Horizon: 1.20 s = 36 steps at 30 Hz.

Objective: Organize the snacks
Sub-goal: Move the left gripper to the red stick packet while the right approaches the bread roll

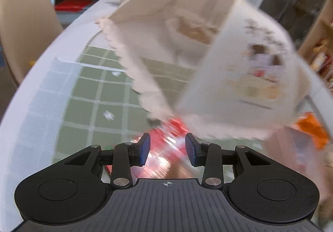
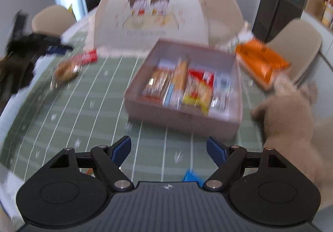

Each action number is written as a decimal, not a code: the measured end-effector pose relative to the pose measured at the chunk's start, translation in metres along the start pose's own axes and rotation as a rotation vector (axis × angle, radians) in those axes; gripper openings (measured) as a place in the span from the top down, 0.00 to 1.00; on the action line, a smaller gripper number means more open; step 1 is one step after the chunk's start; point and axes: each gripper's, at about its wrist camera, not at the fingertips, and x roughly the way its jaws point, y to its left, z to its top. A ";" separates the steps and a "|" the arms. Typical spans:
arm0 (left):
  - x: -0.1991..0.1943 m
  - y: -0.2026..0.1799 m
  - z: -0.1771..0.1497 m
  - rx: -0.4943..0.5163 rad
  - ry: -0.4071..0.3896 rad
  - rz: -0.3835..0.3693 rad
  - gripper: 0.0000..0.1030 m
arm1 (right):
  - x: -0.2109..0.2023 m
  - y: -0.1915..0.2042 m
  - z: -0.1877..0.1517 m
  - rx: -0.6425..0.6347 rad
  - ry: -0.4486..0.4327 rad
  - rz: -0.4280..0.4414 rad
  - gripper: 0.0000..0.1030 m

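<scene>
A pink box (image 2: 181,118) on the green checked tablecloth holds several snack packs side by side. My right gripper (image 2: 168,148) is open and empty, hovering in front of the box. A red snack pack (image 2: 88,57) and a brown wrapped snack (image 2: 65,70) lie at the left. My left gripper (image 1: 167,148) is open, its blue pads either side of the red snack pack (image 1: 166,146) just above it; it also shows in the right wrist view (image 2: 52,49) at far left. A blue packet (image 2: 192,175) lies under my right gripper.
A beige dome food cover (image 2: 166,7) stands behind the box and fills the left wrist view (image 1: 208,55). An orange packet (image 2: 260,61) lies at the right, next to a plush toy (image 2: 291,111). Beige chairs (image 1: 22,30) surround the table.
</scene>
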 end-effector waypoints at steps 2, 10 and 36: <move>0.022 0.016 0.006 -0.051 0.033 0.015 0.60 | 0.000 0.005 -0.013 0.001 0.032 0.005 0.22; 0.012 0.016 -0.033 0.001 0.044 -0.050 0.72 | -0.007 0.024 -0.029 -0.128 0.033 0.002 0.22; -0.101 -0.072 -0.166 -0.057 0.118 -0.221 0.74 | -0.004 0.034 -0.062 -0.177 0.106 0.127 0.22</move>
